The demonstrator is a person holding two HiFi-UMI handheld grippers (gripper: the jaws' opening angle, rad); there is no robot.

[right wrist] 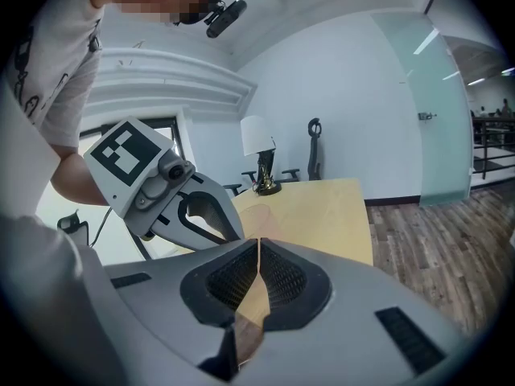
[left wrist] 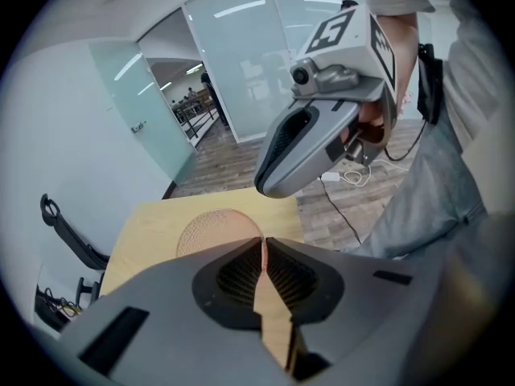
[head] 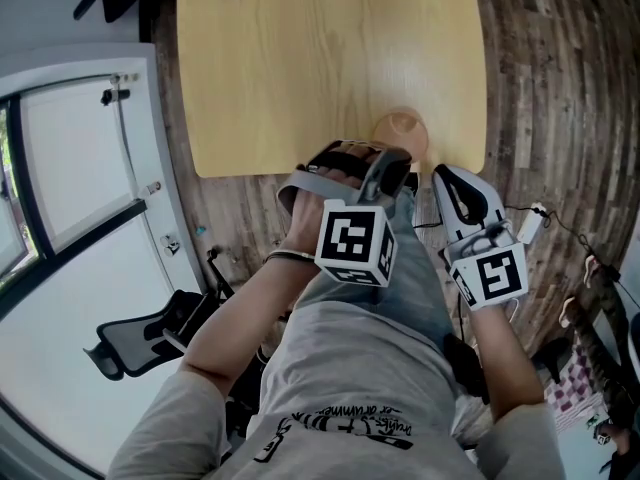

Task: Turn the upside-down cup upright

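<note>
Cup [head: 402,130]: apparently still base-up at the near edge of the surface [head: 320,58], its thin edge pinched in the left gripper [left wrist: 263,249] jaws; right gripper [right wrist: 258,252] jaws pressed together, empty; grasp apparently made, so the next move is probably to lift it clear and roll the wrist over.

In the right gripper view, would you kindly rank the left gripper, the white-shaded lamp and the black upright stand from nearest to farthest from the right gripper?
1. The left gripper, close on the left.
2. The white-shaded lamp, at the far end of the table.
3. The black upright stand, beyond the table, right of the lamp.
</note>
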